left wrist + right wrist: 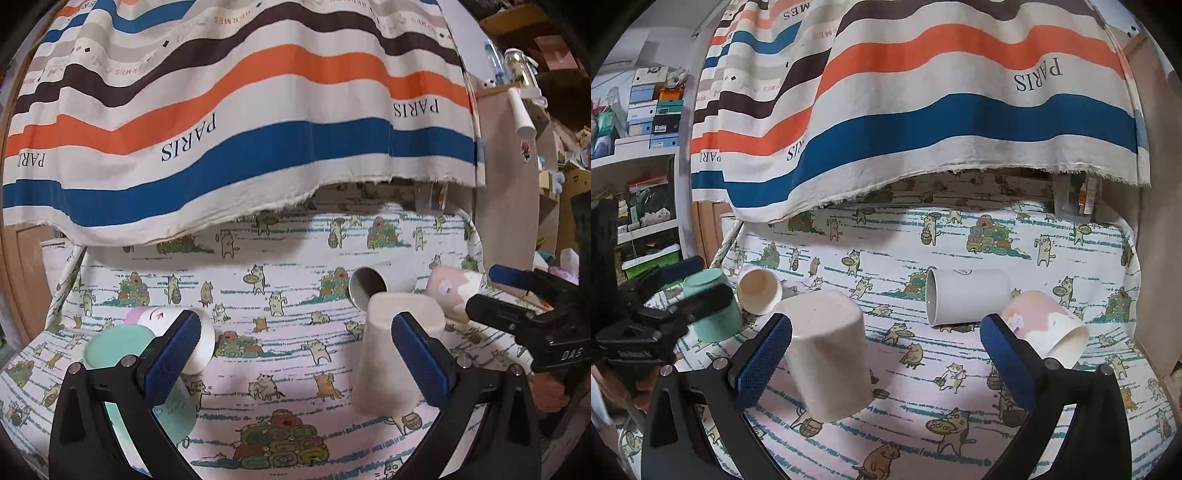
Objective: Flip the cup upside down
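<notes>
Several cups sit on a cat-print cloth [288,332]. A cream cup [395,354] stands upside down in the middle; it also shows in the right wrist view [827,354]. A mint cup [713,310] stands upside down at the left, with a white cup [759,290] lying on its side beside it. A grey-white cup [967,295] and a pink-and-cream cup [1045,328] lie on their sides at the right. My left gripper [295,350] is open and empty, between the mint cup [118,347] and the cream cup. My right gripper [886,354] is open and empty, beside the cream cup.
A striped "PARIS" cloth [236,110] hangs over the back of the surface. Shelves with boxes [646,110] stand at the left. A wooden panel [517,184] and cluttered shelves stand at the right. The cloth's edges drop off at both sides.
</notes>
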Demonstrator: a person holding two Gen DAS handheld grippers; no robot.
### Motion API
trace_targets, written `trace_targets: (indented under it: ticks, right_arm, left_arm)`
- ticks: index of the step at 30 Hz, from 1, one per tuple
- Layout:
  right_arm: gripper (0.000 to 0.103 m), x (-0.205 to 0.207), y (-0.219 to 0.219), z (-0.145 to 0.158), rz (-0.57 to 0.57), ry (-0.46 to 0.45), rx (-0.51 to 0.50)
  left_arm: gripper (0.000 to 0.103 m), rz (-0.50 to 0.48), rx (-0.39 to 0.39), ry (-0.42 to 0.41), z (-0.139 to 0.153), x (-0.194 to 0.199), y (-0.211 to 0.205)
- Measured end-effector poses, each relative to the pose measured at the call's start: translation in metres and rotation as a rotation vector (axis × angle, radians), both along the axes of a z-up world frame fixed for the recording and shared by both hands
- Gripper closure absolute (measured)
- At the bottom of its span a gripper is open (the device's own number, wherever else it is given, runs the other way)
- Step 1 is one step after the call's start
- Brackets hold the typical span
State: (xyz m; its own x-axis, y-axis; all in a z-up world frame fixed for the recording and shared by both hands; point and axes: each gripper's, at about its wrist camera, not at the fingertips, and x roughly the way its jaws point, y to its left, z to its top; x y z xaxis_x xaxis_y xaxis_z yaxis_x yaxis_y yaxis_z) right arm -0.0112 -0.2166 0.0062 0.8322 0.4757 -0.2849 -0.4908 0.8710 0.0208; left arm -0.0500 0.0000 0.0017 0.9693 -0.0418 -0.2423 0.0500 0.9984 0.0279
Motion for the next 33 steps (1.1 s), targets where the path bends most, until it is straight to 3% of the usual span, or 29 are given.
trace_targets:
  ticks: [7,13,33]
  right_arm:
    - [0.000,-0.005,0.001,-0.003,-0.098,-0.017,-0.026]
    - [0.000,-0.018,0.001,-0.002,-0.111,-0.019,-0.047]
    - [0.000,-0.016,-0.002,-0.002,-0.115,-0.012,-0.039]
  left_arm:
    - [0.000,0.050,-0.061,0.063,-0.004,0.011,0.014]
    - [0.000,0.015,-0.012,0.050,-0.005,0.008,0.001]
    - [0.000,0.038,-0.019,0.053,-0.004,0.008,0.003]
